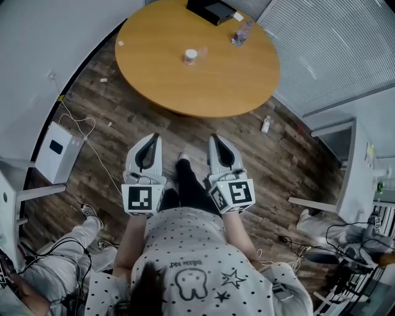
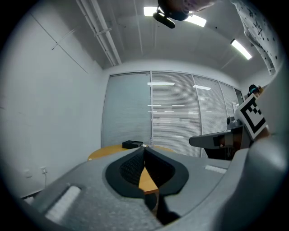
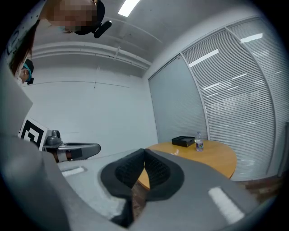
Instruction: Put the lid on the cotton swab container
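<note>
Round wooden table on plank floor, left gripper and right gripper side by side short of its edge, both with jaws pressed together and empty, swab container well ahead of both on the table, bottle and black box beyond it.

Smooth, satin-finished wood on the round counter. Dark, grainy wood planks on the floor. The left hand-held gripper has a matt grey plastic shell and black ribbed pads.
</note>
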Demonstrator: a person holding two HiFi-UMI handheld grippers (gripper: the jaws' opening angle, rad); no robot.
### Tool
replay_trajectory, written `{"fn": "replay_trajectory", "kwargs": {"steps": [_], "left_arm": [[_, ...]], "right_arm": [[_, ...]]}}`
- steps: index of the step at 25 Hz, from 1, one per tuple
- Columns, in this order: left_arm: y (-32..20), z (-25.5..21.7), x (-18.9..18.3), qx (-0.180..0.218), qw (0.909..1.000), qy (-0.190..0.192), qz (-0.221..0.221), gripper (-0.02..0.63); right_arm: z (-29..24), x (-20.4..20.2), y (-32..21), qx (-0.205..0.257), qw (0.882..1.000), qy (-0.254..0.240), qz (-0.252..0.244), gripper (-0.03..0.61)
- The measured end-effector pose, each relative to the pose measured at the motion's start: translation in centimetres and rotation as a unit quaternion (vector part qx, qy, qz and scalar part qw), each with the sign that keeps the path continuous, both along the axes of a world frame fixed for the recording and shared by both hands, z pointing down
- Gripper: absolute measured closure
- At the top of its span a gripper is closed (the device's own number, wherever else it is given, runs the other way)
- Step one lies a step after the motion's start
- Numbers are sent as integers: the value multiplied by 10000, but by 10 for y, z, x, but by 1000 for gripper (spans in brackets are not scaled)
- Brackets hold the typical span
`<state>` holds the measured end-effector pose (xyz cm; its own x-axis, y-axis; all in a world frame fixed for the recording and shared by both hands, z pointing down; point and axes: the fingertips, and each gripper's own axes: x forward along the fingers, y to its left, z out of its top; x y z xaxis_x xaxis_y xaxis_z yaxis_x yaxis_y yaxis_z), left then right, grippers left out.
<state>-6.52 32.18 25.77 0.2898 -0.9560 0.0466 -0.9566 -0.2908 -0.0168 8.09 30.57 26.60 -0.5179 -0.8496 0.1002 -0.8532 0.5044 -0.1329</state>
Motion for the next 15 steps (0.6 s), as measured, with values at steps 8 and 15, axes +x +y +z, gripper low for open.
{"fn": "replay_trajectory", "kwargs": {"steps": [8, 15], "left_arm": [[-67, -3, -3, 76, 9998, 35, -163, 603], [-132, -20, 6, 283, 9991, 99, -306, 603]], "right_arm": [[0, -1, -71, 14, 9999, 23, -143, 575], [-5, 5, -137, 64, 9994, 23, -345, 575]]}}
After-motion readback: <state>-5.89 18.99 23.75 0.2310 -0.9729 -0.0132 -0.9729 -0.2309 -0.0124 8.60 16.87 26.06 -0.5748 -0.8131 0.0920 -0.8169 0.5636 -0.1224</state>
